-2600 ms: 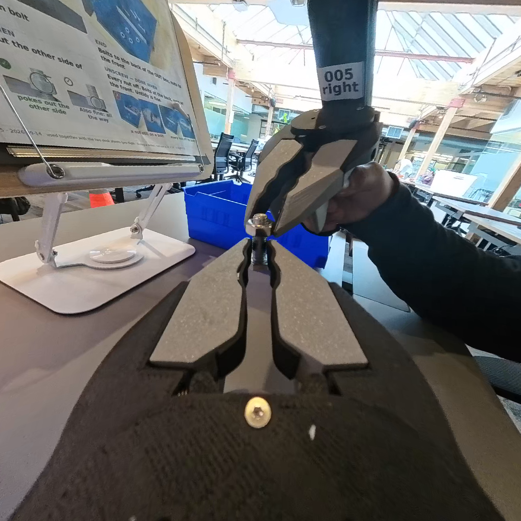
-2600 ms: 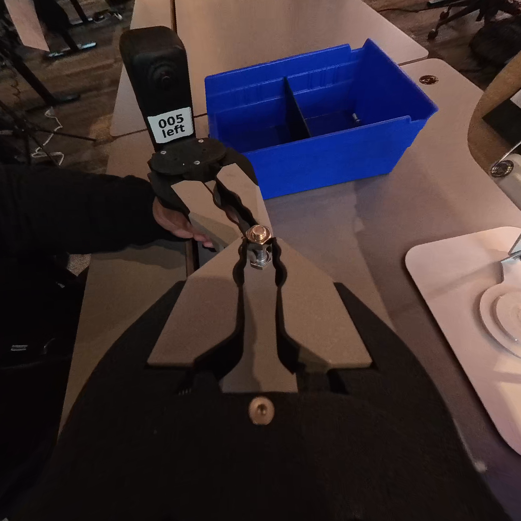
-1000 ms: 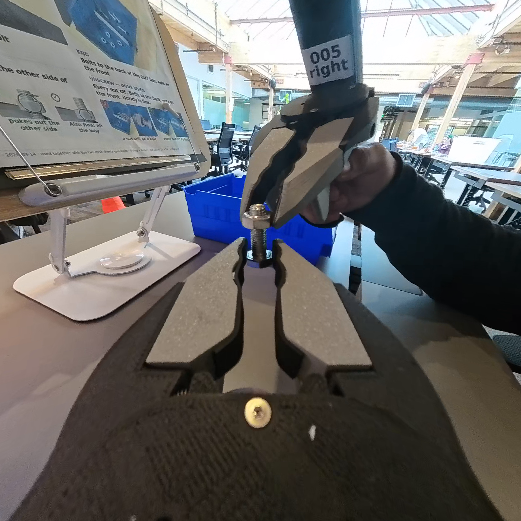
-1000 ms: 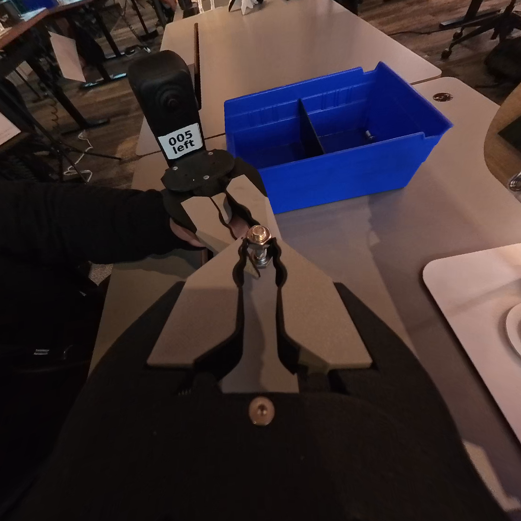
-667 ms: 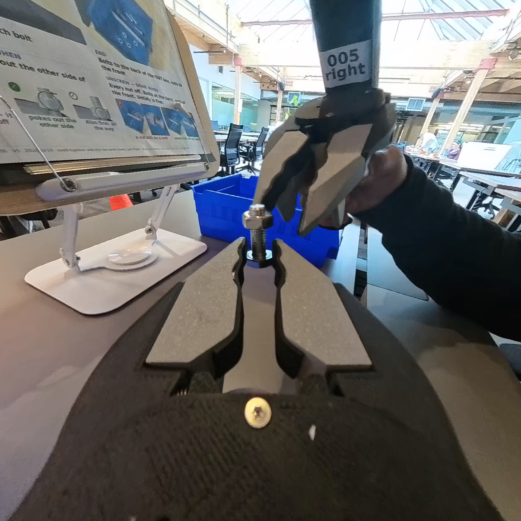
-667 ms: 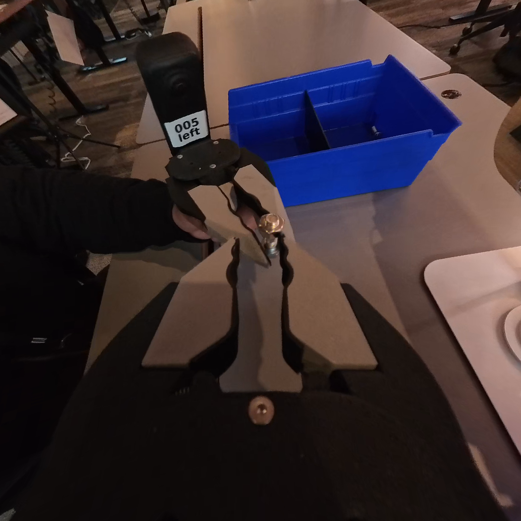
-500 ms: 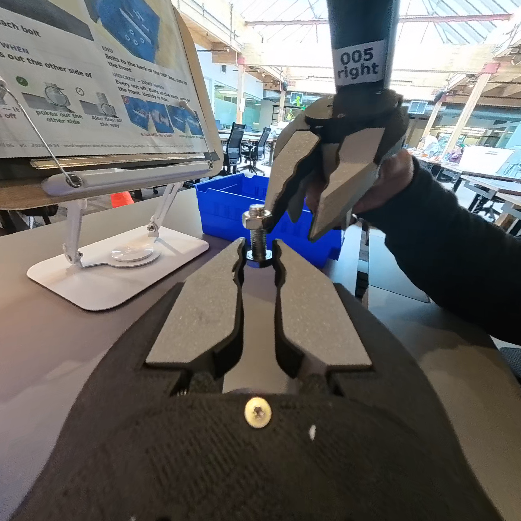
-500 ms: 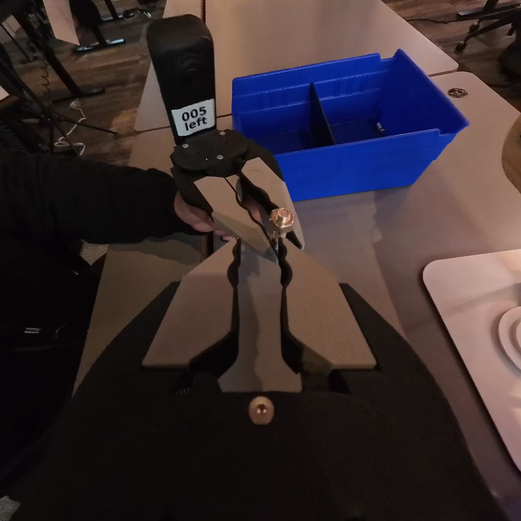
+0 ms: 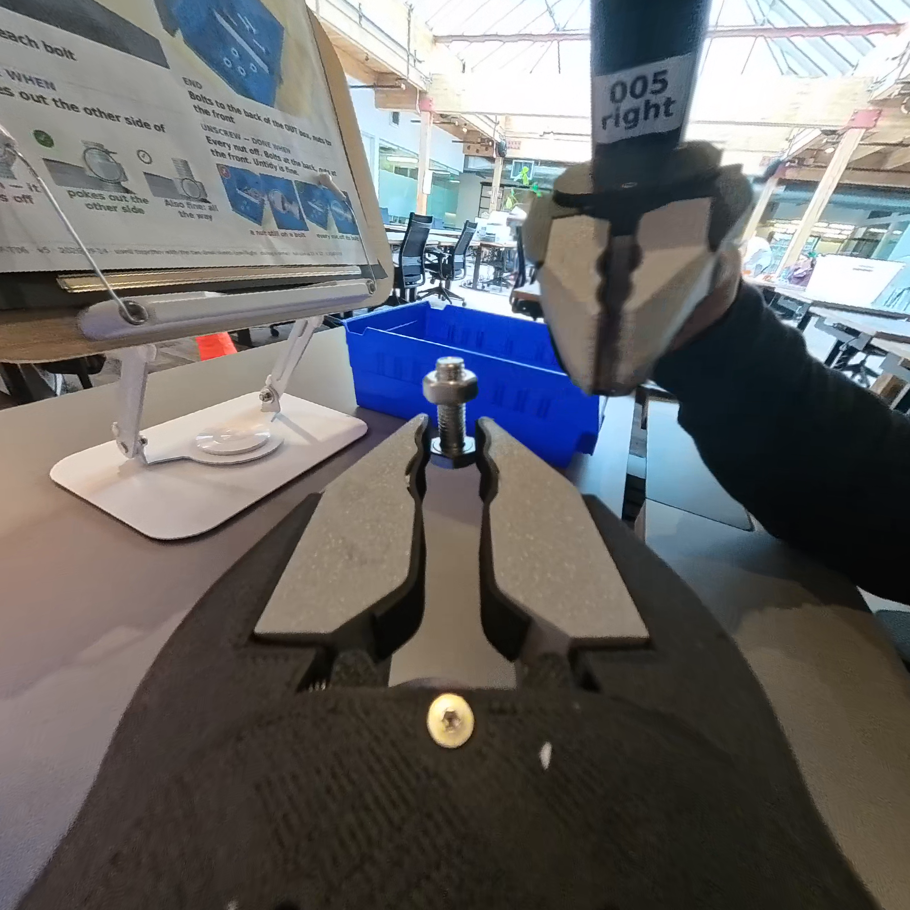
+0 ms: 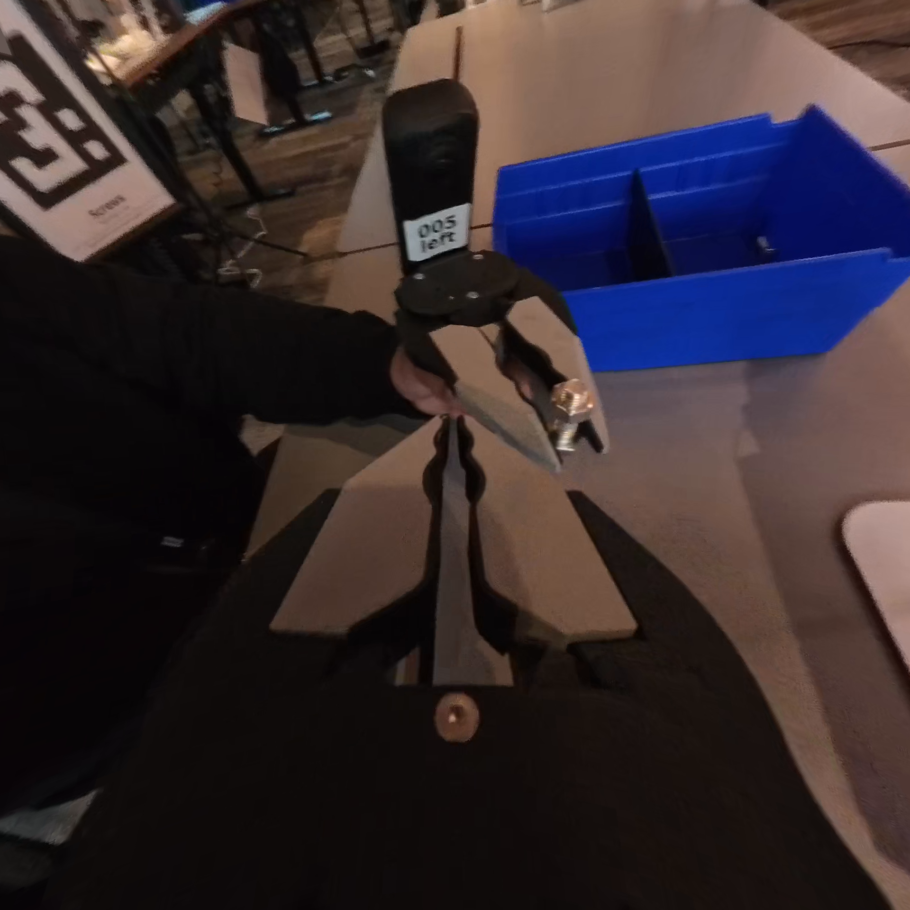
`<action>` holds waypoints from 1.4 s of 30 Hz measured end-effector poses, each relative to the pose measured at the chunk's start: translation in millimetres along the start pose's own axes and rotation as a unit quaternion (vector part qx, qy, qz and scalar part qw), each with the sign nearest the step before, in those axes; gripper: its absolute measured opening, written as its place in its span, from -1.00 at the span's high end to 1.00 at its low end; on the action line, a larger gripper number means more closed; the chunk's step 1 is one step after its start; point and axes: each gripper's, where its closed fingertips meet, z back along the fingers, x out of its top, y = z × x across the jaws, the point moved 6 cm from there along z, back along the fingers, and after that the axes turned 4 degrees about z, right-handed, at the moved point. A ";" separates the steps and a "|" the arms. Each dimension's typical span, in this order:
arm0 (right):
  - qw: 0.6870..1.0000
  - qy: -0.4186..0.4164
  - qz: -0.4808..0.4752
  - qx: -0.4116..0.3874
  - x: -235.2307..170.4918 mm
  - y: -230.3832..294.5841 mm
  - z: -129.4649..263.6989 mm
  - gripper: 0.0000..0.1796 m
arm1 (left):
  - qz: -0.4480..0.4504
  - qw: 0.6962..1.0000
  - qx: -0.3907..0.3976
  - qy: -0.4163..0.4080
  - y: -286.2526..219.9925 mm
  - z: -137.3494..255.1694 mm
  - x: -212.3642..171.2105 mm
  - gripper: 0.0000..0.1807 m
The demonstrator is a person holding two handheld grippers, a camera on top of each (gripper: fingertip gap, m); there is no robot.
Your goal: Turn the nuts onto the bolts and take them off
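- The bolt (image 9: pixel 450 427) stands upright, its head clamped between the tips of the left hand-held gripper (image 9: pixel 451 445), with the threaded shank rising out of them.
- The nut (image 9: pixel 450 385) sits near the top of the bolt's shank, with only the bolt's end showing above it and bare thread between it and the left hand-held gripper's tips.
- The right hand-held gripper (image 9: pixel 606 384) hangs in the air above and to the right of the bolt, apart from the nut; in the right wrist view the bolt lies just off to the right of its tips.
- A blue bin (image 10: pixel 738 315) stands on the bench (image 9: pixel 74 566) behind the bolt; a divider splits it into two compartments, and a small metal piece (image 10: pixel 762 242) lies in the right one.
- To the left of the bolt, a white stand (image 9: pixel 207 458) carries an instruction sheet (image 9: pixel 162 133) tilted toward the person.
- Nothing stands between the nut and the right hand-held gripper.
- The left hand-held gripper is clenched around the bolt's head.
- The right hand-held gripper is closed to a thin slit, holding nothing.
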 end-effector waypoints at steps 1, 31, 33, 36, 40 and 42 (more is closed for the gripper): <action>1.000 -0.006 -0.010 0.009 1.3 1.0 1.3 0.95 | 0.001 1.000 -0.002 0.000 0.1 0.3 0.1 0.84; 0.988 0.004 -0.022 -0.154 -3.7 -36.2 10.2 0.71 | -0.003 1.000 -0.001 0.009 -1.2 -2.2 -2.6 0.83; 0.988 0.003 -0.016 -0.154 -2.6 -35.3 5.1 0.70 | -0.004 1.000 -0.002 0.012 -2.0 -3.5 -4.2 0.83; 0.988 0.014 -0.004 -0.155 -3.6 -34.0 -2.7 0.70 | -0.007 1.000 -0.006 0.014 -4.1 -4.7 -4.9 0.83; 0.990 0.020 -0.007 -0.138 -6.2 -31.7 -8.1 0.73 | -0.006 1.000 -0.011 0.012 -5.3 -4.6 -4.1 0.83; 0.991 0.019 -0.010 -0.134 -7.7 -32.6 -10.1 0.74 | -0.009 1.000 -0.008 0.011 -5.3 -4.6 -3.9 0.84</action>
